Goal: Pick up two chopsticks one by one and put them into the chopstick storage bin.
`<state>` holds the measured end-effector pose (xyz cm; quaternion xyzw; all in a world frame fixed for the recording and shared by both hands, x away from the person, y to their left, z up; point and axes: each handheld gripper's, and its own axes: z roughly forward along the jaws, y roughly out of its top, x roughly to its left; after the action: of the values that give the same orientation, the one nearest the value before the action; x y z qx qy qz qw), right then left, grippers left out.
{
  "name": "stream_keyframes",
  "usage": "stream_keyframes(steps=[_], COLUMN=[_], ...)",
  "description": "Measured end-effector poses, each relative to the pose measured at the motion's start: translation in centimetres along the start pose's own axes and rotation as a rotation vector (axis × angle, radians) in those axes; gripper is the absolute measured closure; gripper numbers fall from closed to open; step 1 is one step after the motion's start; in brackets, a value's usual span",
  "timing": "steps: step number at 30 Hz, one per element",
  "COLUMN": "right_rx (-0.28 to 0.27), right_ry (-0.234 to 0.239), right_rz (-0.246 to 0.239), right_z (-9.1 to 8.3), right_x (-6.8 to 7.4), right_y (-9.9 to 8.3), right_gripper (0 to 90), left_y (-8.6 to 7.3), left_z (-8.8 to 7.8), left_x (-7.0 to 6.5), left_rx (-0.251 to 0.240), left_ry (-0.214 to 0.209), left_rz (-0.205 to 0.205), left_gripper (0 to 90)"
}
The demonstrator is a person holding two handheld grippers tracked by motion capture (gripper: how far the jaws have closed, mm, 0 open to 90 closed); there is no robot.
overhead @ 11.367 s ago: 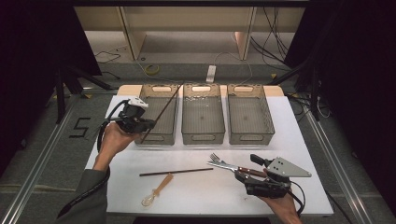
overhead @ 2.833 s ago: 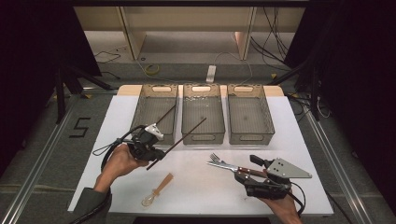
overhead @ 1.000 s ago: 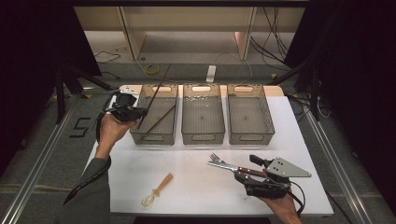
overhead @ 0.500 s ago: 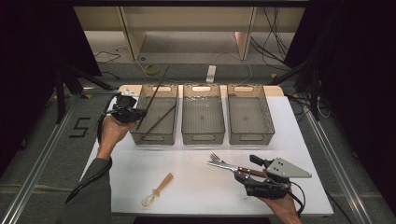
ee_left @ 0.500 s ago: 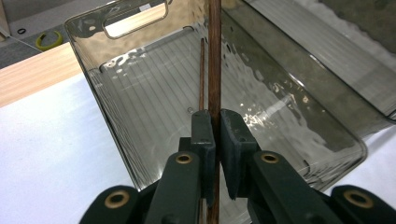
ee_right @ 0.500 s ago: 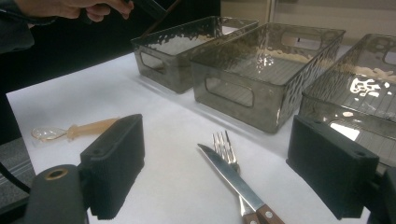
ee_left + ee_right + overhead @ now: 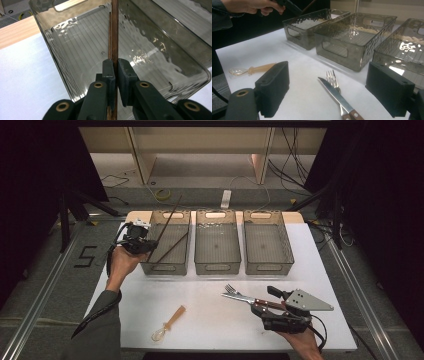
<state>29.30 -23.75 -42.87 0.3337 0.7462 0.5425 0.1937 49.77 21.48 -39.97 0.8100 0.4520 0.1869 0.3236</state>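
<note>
The left gripper (image 7: 115,75) pinches a chopstick (image 7: 114,32) above the left bin (image 7: 167,265), at ten o'clock; released tilted, it could tip over the rim.

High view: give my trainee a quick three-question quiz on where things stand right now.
1. True or false: the left gripper is shut on a chopstick.
2. Which bin already holds a chopstick: A left bin, B middle bin, C right bin?
3. Name the two pieces of cutlery lying in front of the open right gripper.

Key: 1 true. 2 A. 3 the fork and the knife.
</note>
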Motion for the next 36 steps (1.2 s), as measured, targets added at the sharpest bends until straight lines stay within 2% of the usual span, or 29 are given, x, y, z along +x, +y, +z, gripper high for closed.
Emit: stream_keyframes(steps=[13,22,25,28,31,36], right_rx=[-0.001,-0.002,-0.003,-0.002,-0.004,-0.006], right_ry=[0.000,0.001,0.003,0.001,0.001,0.001], right_rz=[-0.001,-0.001,-0.004,-0.003,-0.003,-0.004], right_z=[-0.1,-0.1,-0.1,-0.1,-0.1,-0.2], right_x=[0.0,0.0,0.1,0.1,0.0,0.1], right_y=[0.0,0.0,0.0,0.0,0.0,0.1], right_gripper=[19.3,19.4,19.4,19.3,19.3,19.3], left_y=[-0.4,-0.9,-0.9,-0.7,-0.5,0.1], left_z=[0.6,0.9,0.8,0.4,-0.2,-1.7], left_x=[-0.1,0.1,0.1,-0.2,-0.6,-1.6], left_rx=[0.034,0.054,0.044,0.044,0.036,0.020], left_ry=[0.012,0.021,0.010,0.012,0.004,-0.005], left_rz=[0.006,-0.025,-0.056,-0.060,-0.068,-0.079], left_gripper=[83.7,82.4,70.2,59.4,44.9,30.1])
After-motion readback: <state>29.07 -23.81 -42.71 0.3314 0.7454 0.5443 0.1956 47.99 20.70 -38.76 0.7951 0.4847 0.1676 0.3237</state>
